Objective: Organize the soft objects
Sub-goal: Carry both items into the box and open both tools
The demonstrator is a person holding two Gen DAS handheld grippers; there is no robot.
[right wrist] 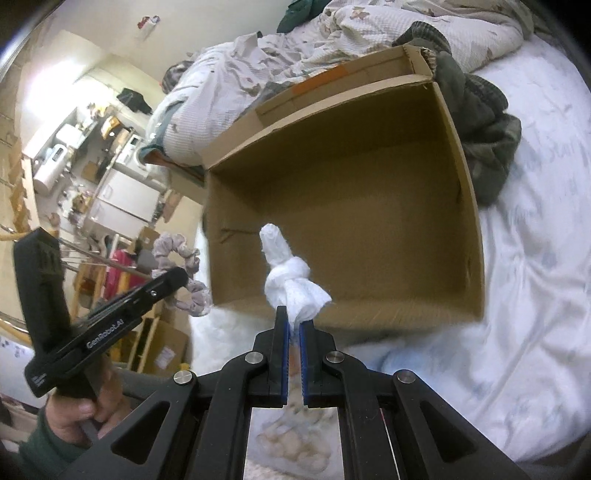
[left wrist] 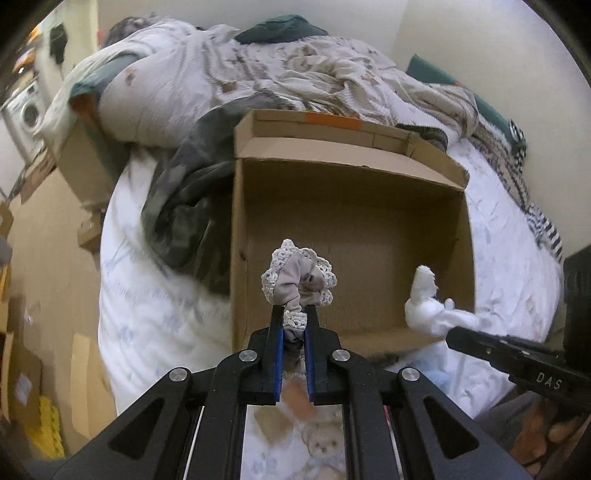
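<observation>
Left gripper: clamped on grey scrunchie w/ lace trim, centre frame, held over near edge of cardboard box. Right gripper: clamped on knotted white cloth, centre frame, over same box. Box on white bed; dark garment beside it, frame left.

A bed with a pale printed sheet fills the near scene, a rumpled quilt heaped at its far end against a cream wall. At far left stand a washing machine, cardboard boxes and cluttered white cabinets.
</observation>
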